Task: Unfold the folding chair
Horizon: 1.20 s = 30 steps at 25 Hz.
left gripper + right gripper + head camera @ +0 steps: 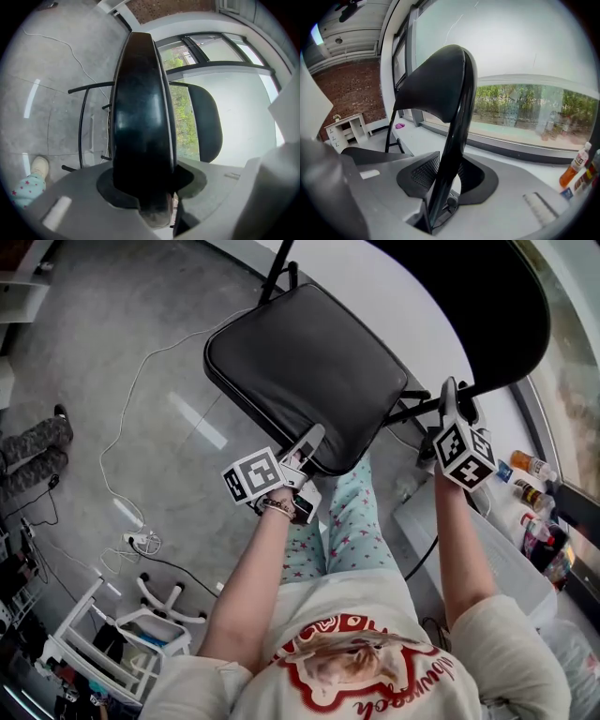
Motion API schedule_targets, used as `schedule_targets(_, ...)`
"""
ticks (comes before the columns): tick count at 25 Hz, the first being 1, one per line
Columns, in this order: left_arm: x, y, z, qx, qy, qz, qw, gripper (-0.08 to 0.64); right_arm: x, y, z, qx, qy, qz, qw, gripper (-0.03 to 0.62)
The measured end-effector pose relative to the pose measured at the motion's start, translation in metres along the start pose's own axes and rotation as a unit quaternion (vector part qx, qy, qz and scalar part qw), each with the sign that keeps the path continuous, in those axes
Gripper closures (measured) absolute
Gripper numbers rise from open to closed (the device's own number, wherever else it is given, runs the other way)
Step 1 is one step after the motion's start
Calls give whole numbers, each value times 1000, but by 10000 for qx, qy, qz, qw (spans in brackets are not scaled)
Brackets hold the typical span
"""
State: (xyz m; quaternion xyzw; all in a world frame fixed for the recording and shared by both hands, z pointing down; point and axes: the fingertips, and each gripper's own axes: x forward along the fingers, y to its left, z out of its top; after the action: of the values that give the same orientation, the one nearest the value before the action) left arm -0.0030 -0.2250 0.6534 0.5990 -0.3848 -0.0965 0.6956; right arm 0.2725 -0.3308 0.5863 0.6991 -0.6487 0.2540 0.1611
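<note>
left tongs [307,448]: clamped on the front edge of the seat [291,352]; in the left gripper view the black pad fills the gap between the jaws.
right tongs [450,407]: closed on a black frame tube [449,154], which runs up between the jaws to the backrest [478,296].
folding chair [337,371]: held by both tongs; the seat stretches away from the left tongs with its top face towards the head camera, and the backrest rises beyond the right tongs.
chair legs [84,126]: thin black tubes beyond the left tongs, left of the seat edge.
white cable [117,427]: on the grey floor [122,324], well to the left of the left tongs.
bottles [530,470]: on a white ledge to the right of the right tongs, not touching them.
star-print trousers [361,521]: below and between the two tongs.
</note>
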Motion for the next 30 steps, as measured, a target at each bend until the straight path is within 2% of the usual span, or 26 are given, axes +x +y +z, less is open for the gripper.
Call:
schedule_targets(17, -37, 51, -7, -78, 50, -452, 9989, 371, -30, 26, -27, 112, -288, -76, 9995, 463)
schedule_targets(27, -50, 71, -9, 74, -248, -687, 9973, 370, -39, 38, -39, -16, -291, 252, 9993, 462)
schedule_targets(30, -54, 80, -7, 140, -340, -652, 9972, 370, -44, 42, -41, -48, -345, 368, 9987, 463)
